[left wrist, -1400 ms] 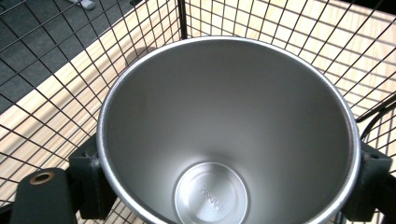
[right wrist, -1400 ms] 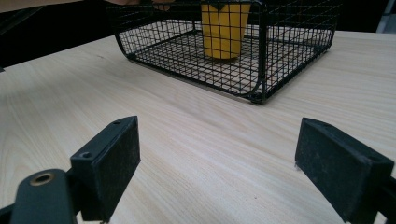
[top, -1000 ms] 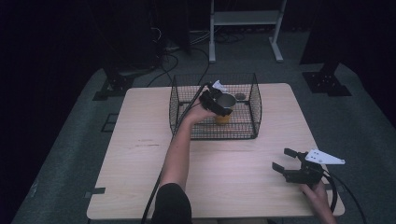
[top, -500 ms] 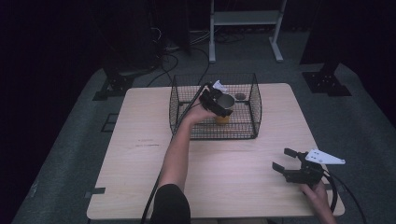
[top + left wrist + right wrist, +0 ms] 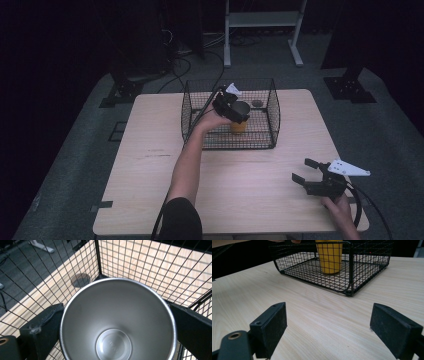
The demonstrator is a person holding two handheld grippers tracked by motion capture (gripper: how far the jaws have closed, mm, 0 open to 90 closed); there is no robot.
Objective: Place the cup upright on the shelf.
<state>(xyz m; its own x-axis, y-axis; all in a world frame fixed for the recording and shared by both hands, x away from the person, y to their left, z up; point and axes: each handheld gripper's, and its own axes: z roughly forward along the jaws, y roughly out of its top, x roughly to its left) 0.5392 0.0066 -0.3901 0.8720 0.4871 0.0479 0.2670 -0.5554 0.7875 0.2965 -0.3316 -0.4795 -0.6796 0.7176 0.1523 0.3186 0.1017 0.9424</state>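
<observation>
Left gripper view looked straight down into a steel cup, with one black jaw pressed against each side of its rim, so the left gripper was clamped on the cup. The cup's inside was bare, shiny metal with a round stamped base. Around it stood the black wire basket, and through the mesh the pale wooden table showed, along with a dark round mark on the wood.

From the high view, the left gripper was held inside the wire basket, which sat toward the far side of the table. The cup's yellow outer wall showed just below the gripper, standing upright on the basket floor. The person's left forearm stretched from the near edge up and over the basket's front wall.

The right gripper rested near the table's near right corner, well apart from the basket, its jaws spread wide with nothing between them. In the right gripper view, those two jaws framed bare wood, and beyond them the basket held the yellow cup.
</observation>
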